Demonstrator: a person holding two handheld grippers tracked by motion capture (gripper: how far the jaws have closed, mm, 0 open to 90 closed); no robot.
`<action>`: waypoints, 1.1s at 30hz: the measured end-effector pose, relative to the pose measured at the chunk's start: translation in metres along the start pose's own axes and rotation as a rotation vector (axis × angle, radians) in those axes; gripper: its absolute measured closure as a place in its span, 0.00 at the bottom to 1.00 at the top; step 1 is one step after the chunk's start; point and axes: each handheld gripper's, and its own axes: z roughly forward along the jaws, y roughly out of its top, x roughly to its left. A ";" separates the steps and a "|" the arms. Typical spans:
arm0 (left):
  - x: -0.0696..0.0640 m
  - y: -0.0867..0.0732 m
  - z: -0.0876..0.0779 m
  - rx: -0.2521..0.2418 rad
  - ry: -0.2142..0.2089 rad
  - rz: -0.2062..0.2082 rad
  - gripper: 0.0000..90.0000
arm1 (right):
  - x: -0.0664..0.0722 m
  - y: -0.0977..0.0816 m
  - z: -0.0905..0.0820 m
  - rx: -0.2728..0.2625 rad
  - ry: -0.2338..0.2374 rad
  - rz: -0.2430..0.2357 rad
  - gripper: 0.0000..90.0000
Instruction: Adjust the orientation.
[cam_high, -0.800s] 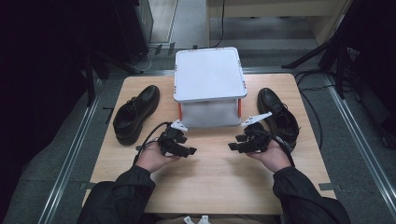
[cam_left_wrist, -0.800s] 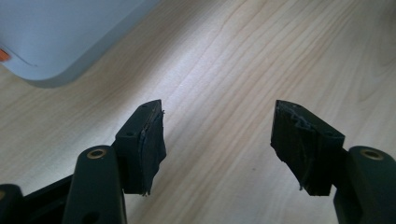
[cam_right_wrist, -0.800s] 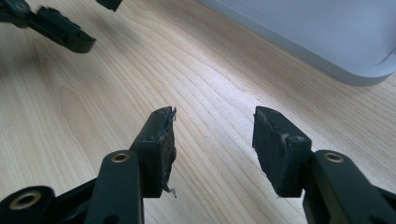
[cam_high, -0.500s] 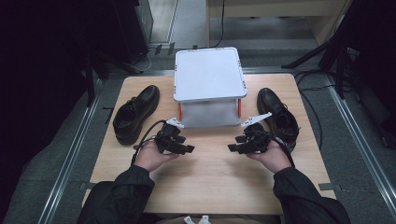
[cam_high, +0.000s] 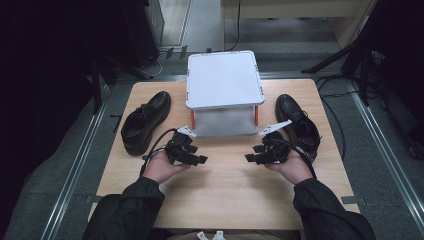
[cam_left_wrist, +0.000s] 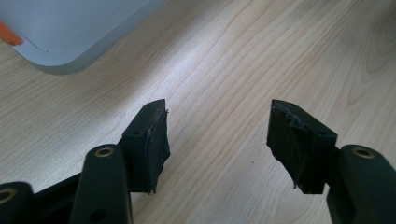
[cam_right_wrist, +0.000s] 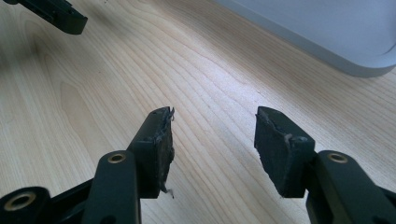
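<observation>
A white lidded box (cam_high: 224, 90) with orange latches stands at the back middle of the wooden table (cam_high: 225, 190). One black shoe (cam_high: 145, 120) lies to its left, another black shoe (cam_high: 299, 125) to its right. My left gripper (cam_high: 200, 159) hovers in front of the box's left corner, open and empty, its jaws pointing toward the table's centre. My right gripper (cam_high: 248, 159) mirrors it on the right side, open and empty, close beside the right shoe. In the left gripper view the fingers (cam_left_wrist: 154, 140) frame bare wood, with the box's corner (cam_left_wrist: 70, 32) at upper left. The right gripper view shows the box's edge (cam_right_wrist: 327, 32) at upper right.
Dark stands and cables (cam_high: 350, 65) surround the table on the floor. A metal rail (cam_high: 75, 170) runs along the table's left side and another rail (cam_high: 385, 150) along the right. The left gripper's tip (cam_right_wrist: 60, 16) appears at the top left of the right gripper view.
The left hand has shifted its gripper slightly away from the person and to the left, then settled. The right gripper has barely moved.
</observation>
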 end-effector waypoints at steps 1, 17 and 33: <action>0.001 0.000 -0.001 -0.003 -0.007 0.000 0.41 | 0.000 0.000 0.000 0.001 0.001 0.001 0.53; 0.006 -0.003 -0.004 0.005 -0.011 -0.004 0.45 | -0.001 -0.001 0.002 0.023 0.015 0.019 0.55; 0.014 -0.013 -0.017 0.012 -0.006 -0.029 0.51 | 0.001 0.004 0.006 0.029 0.032 -0.001 0.54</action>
